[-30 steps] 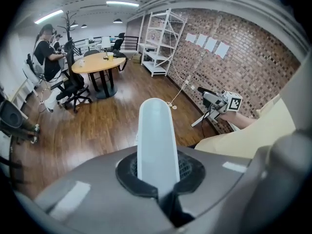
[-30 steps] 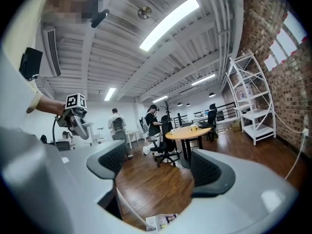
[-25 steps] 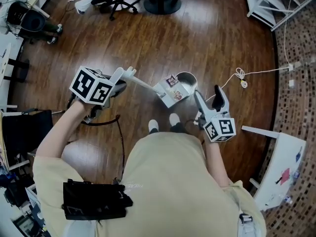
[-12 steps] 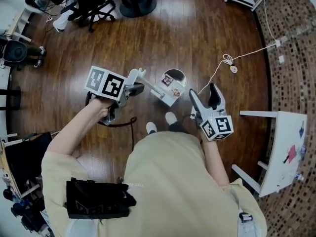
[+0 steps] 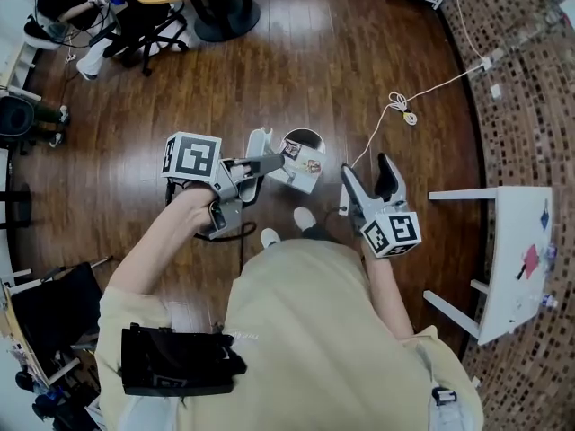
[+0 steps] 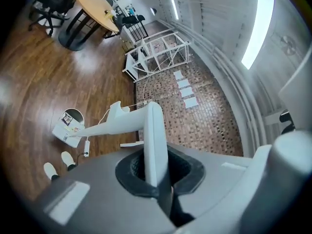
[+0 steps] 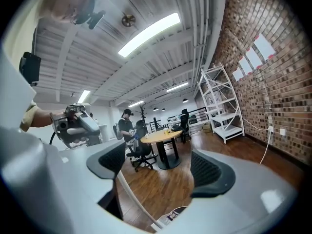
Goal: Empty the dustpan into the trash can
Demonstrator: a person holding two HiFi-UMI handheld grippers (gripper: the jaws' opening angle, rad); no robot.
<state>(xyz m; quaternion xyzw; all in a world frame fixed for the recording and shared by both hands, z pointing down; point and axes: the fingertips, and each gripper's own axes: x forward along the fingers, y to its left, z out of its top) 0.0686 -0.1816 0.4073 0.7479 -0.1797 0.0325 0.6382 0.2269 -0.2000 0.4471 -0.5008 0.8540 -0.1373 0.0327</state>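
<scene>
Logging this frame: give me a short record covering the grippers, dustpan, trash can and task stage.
dustpan: tilted at the trash can's near rim, paper scraps on it
trash can: upright on the wood floor
left gripper: shut on the dustpan's handle
right gripper: open, empty, beside the can
stage: tipping, not yet emptied

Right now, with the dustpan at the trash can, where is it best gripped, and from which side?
Grip the dustpan by the end of its slim white handle, coming from the side away from the trash can, as the left gripper does: shut jaws fit it, and the pan's mouth stays free.
</scene>
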